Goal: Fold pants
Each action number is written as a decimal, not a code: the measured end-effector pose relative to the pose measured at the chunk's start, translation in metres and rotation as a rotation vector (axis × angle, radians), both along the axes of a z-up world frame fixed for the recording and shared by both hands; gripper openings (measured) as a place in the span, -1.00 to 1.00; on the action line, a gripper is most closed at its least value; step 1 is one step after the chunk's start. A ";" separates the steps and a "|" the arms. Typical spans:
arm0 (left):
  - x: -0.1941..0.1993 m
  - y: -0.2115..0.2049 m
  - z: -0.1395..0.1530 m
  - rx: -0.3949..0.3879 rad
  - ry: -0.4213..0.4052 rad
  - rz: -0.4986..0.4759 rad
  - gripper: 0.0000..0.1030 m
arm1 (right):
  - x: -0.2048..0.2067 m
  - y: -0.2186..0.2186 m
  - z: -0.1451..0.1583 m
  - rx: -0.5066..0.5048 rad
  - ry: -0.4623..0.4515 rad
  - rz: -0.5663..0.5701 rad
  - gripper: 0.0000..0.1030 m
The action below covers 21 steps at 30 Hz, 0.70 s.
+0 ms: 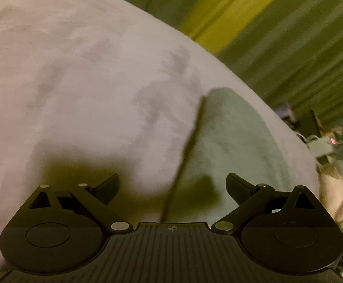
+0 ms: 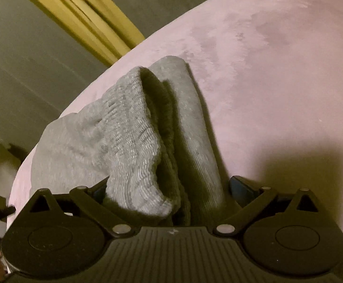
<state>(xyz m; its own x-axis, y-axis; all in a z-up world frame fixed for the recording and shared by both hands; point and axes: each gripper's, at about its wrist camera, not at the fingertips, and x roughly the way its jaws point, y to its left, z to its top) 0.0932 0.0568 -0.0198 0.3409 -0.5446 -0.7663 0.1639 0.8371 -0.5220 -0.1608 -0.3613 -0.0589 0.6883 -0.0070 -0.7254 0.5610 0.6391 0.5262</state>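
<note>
Left wrist view. The left gripper (image 1: 172, 186) hangs over a pale pink bed cover (image 1: 77, 82) with its fingers spread wide and nothing between them. Ahead and slightly to the right lie the grey pants (image 1: 237, 136), blurred here, resting flat on the cover near its far edge; a dark straight line along their left side is probably a shadowed edge of the fabric, though the blur leaves this uncertain. Green and yellow curtains (image 1: 277, 23) hang behind the bed. The empty, parted fingers suggest a hand standing clear of the cloth, ready to take a new hold.

Right wrist view. The right gripper (image 2: 169, 188) is tilted down over the same pants (image 2: 129, 132), which lie here in a doubled, ridged bundle with a deep crease down the middle. A ribbed end of the fabric sits between the fingers, yet these stand fully apart and do not pinch it. The cloth rests on the bed cover (image 2: 277, 70) under its own weight, so this reads as a fold laid down and let go, with smoothing likely remaining.
</note>
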 end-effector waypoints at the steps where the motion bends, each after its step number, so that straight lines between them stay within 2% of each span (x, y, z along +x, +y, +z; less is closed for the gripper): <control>1: 0.002 -0.007 -0.002 0.004 0.008 -0.028 0.94 | 0.001 -0.001 0.000 -0.009 -0.005 0.011 0.92; 7: 0.016 -0.062 -0.021 0.040 0.076 -0.316 0.95 | 0.014 -0.013 -0.006 0.007 -0.025 0.108 0.93; 9: 0.020 -0.071 -0.027 0.050 0.083 -0.361 0.95 | 0.020 -0.022 -0.009 0.037 -0.026 0.152 0.93; 12: 0.029 -0.080 -0.033 0.003 0.086 -0.424 0.97 | 0.029 -0.032 -0.011 0.038 -0.050 0.222 0.93; 17: 0.042 -0.094 -0.045 -0.022 0.088 -0.505 1.00 | 0.047 -0.045 -0.017 0.045 -0.088 0.308 0.93; 21: 0.057 -0.101 -0.050 -0.087 0.110 -0.536 1.00 | 0.051 -0.047 -0.022 0.031 -0.140 0.345 0.93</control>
